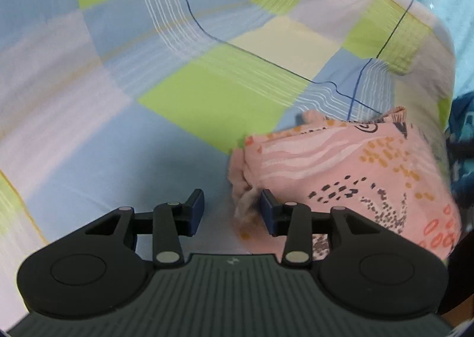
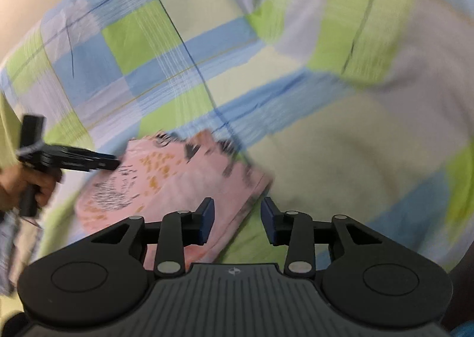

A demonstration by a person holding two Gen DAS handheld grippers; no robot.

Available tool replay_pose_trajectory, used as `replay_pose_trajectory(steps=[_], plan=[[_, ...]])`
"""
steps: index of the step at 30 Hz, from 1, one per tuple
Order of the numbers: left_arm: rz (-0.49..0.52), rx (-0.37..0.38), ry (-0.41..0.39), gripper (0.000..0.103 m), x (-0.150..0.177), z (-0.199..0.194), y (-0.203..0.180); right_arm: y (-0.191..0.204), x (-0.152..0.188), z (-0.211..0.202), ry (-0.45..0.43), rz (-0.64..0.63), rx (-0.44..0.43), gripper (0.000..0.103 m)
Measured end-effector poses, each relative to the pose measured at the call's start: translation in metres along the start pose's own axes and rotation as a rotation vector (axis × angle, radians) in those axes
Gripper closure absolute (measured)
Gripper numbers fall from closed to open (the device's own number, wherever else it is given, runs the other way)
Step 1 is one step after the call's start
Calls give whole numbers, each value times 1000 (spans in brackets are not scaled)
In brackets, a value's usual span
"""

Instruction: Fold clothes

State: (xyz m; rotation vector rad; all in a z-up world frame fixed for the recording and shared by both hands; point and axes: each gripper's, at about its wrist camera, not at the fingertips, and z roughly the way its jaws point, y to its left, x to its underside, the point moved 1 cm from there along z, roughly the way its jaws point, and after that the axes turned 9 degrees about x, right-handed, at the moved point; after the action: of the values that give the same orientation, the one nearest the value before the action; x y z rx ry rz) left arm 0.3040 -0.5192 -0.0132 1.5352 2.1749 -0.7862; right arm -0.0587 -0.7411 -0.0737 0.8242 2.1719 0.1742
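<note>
Already folded into a compact bundle, the pink patterned garment (image 1: pixel 340 171) lies on a checked bedsheet (image 1: pixel 207 94), lower right of the left view. Left hand-held gripper (image 1: pixel 232 212) and right hand-held gripper (image 2: pixel 237 220) are both spread, holding nothing. Only tidying or another fold seems left; open sheet surrounds it.
</note>
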Motion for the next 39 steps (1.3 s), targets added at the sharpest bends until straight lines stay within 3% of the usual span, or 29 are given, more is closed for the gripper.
replay_pose_trajectory(steps=[3,6,7,8,9,17,18,21,22,29,33,36,39], plan=[[-34,38,-11,63,-2,3,0,0,9,9,14,45,-15,55],[-16,47,-11,65,-6,8,-3,-7,9,20,-27,66,18,53],[-4,51,-12,73,-5,9,-5,-10,9,24,-49,72,23,53],[8,54,-13,89,-5,10,-6,-12,8,27,-67,81,19,53],[20,56,-14,95,-4,11,-8,-13,8,30,-82,95,3,51],[4,45,-120,100,9,-6,-1,-22,14,41,-121,204,-131,52],[-3,47,-131,100,11,-8,1,-22,14,42,-119,214,-143,55],[-6,41,-133,100,10,-9,2,-25,10,53,-68,258,-188,99],[5,35,-137,100,8,-9,0,-25,9,56,-51,268,-191,99],[16,25,-230,100,-1,-27,1,-8,-12,25,-180,156,-130,100],[-19,0,-199,100,-2,-11,10,-2,-23,39,-173,128,-95,99],[-48,-20,-164,98,-1,0,14,-5,-26,54,-133,121,-48,88],[-74,-70,-171,91,-1,-2,18,-14,-29,47,-156,117,19,74]])
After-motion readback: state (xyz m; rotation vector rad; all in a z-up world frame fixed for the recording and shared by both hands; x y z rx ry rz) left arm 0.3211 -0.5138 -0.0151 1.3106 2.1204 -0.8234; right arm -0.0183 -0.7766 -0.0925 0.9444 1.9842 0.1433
